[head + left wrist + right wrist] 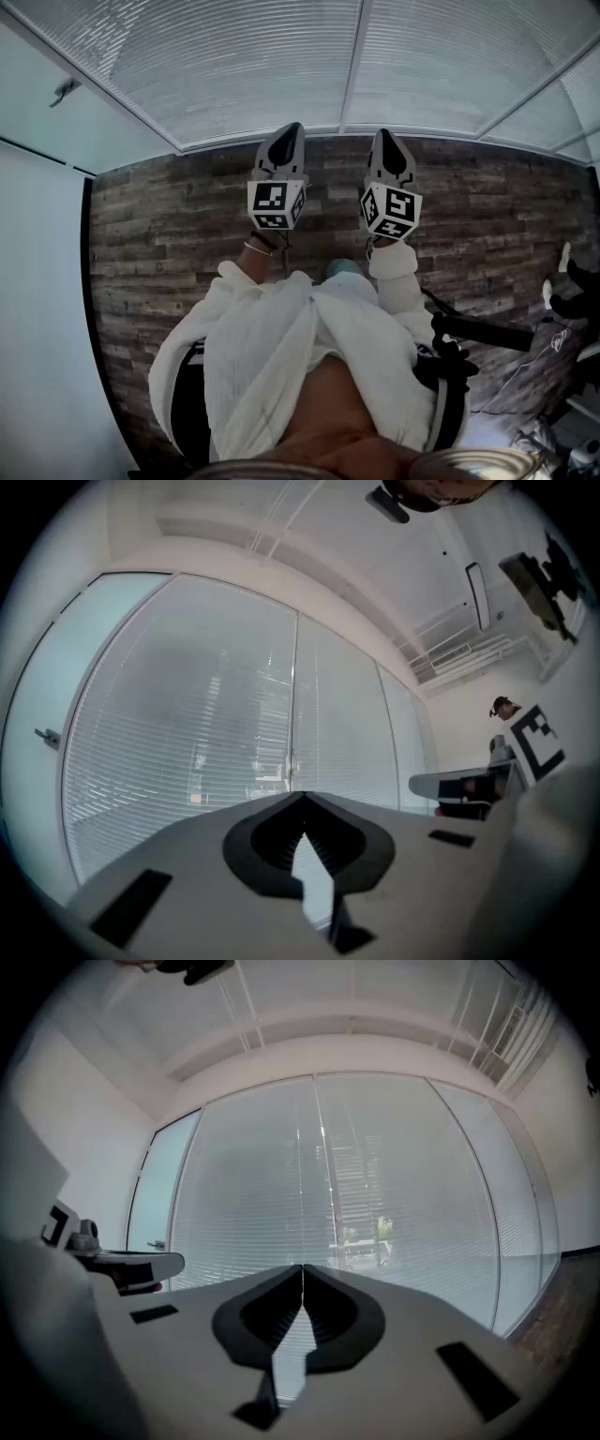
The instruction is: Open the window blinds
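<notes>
White slatted blinds (262, 66) hang with their slats closed over the wide window ahead. They fill the left gripper view (187, 742) and the right gripper view (403, 1194). A vertical frame bar (352, 66) splits the panes. My left gripper (292, 129) and right gripper (388, 137) are held side by side, level, pointing at the blinds and well short of them. The left gripper's (302, 797) jaws meet at the tips with nothing between them. My right gripper (302, 1267) is also shut and empty.
A glass door with a handle (64, 91) stands left of the blinds, beside a white wall. Wood-pattern flooring (159, 225) runs up to the window. Black equipment and cables (487, 337) lie on the floor at the right.
</notes>
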